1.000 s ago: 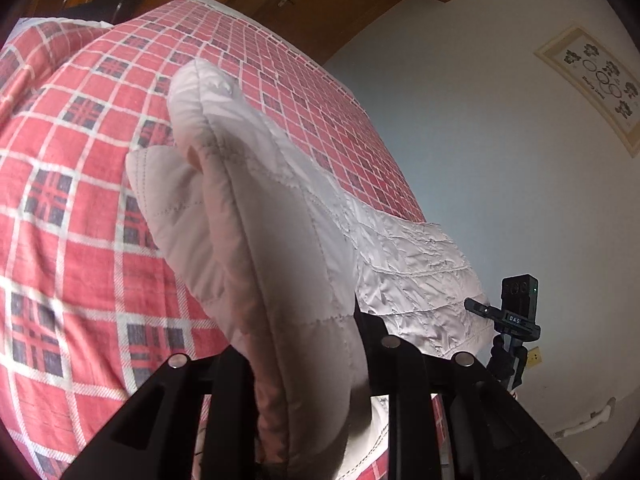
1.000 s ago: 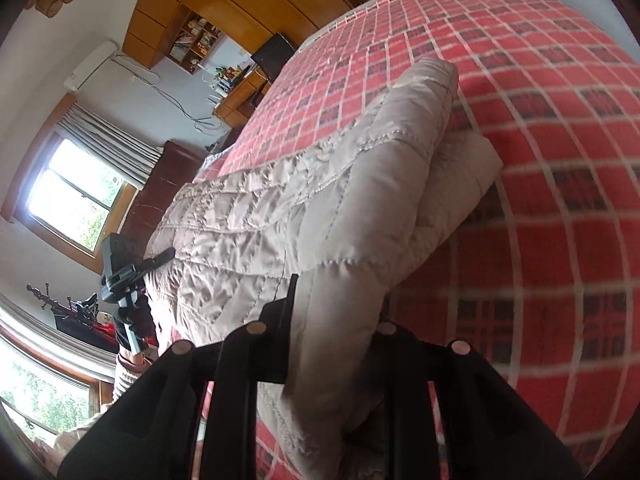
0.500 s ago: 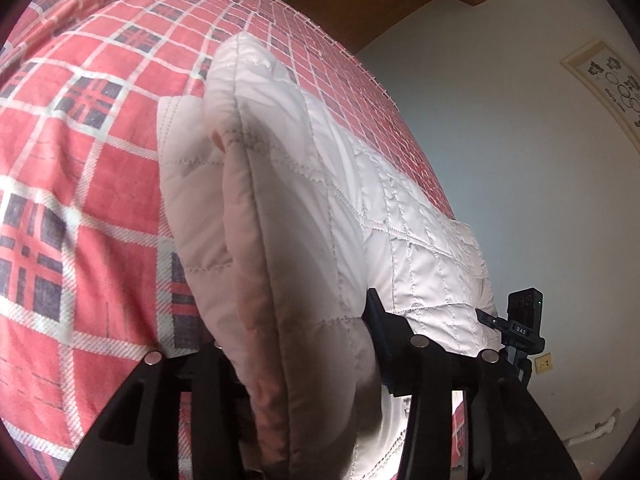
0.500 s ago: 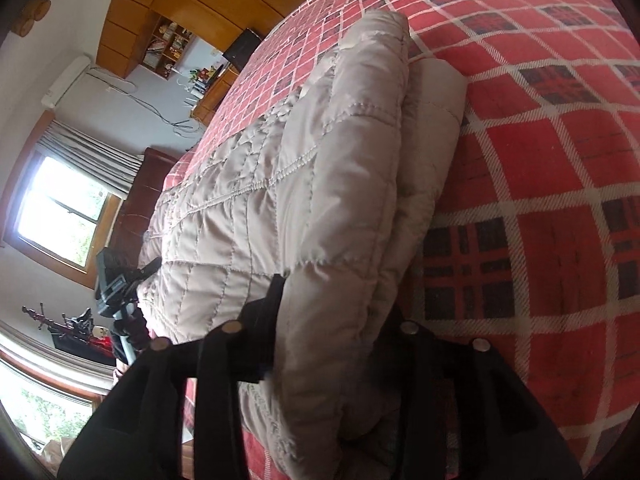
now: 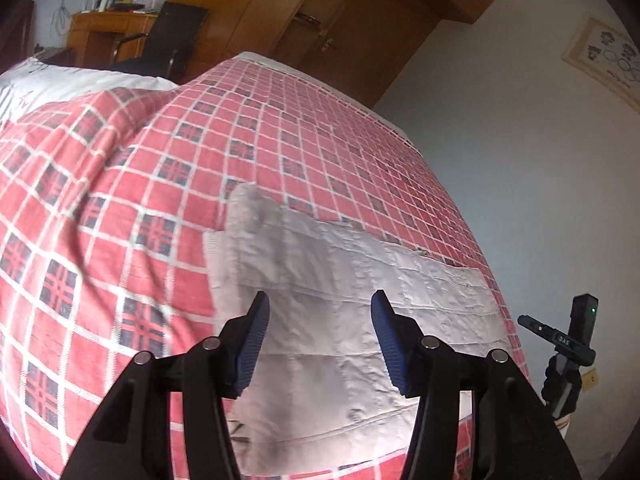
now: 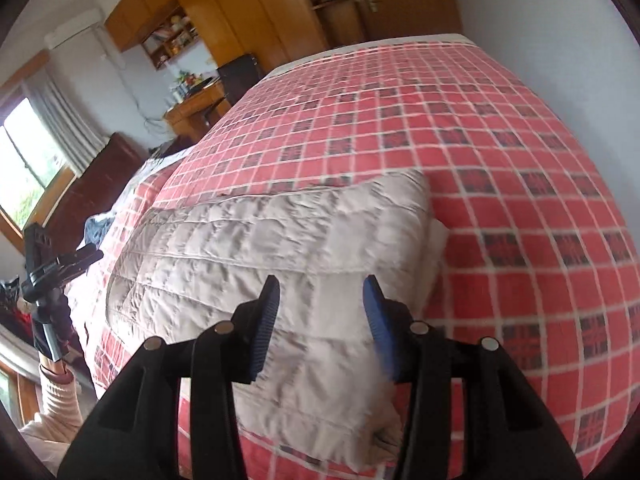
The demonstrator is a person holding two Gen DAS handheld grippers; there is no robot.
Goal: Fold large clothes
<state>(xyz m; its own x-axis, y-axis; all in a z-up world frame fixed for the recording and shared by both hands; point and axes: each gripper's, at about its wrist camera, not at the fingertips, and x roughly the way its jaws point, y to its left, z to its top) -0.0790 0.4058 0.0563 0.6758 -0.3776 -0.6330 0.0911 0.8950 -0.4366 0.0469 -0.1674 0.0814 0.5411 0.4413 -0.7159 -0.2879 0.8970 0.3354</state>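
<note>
- Between my two sets of fingers nothing is held: the left gripper [image 5: 316,312] stands wide apart, and the right gripper [image 6: 320,300] is spread wide too, both hovering just above the cloth.
- Just past the fingertips lies the quilted jacket [image 5: 344,320], pale and puffy, folded into a rough rectangle on the bed [image 5: 132,200] near its closest edge; from the right camera the same jacket [image 6: 248,248] shows a doubled layer along its right side.
- I judge the fold in hand to be laid down and let go, so this is the pause between folds.
- Next, I think, comes another fold or a tidy: I would pinch two corners of one short end, lift both evenly, and carry them over so the thick padding does not spring open.
- Farther off the red checked bedspread runs to a wooden wardrobe [image 5: 320,28]; a small camera stand [image 5: 568,344] sits beside the bed.
</note>
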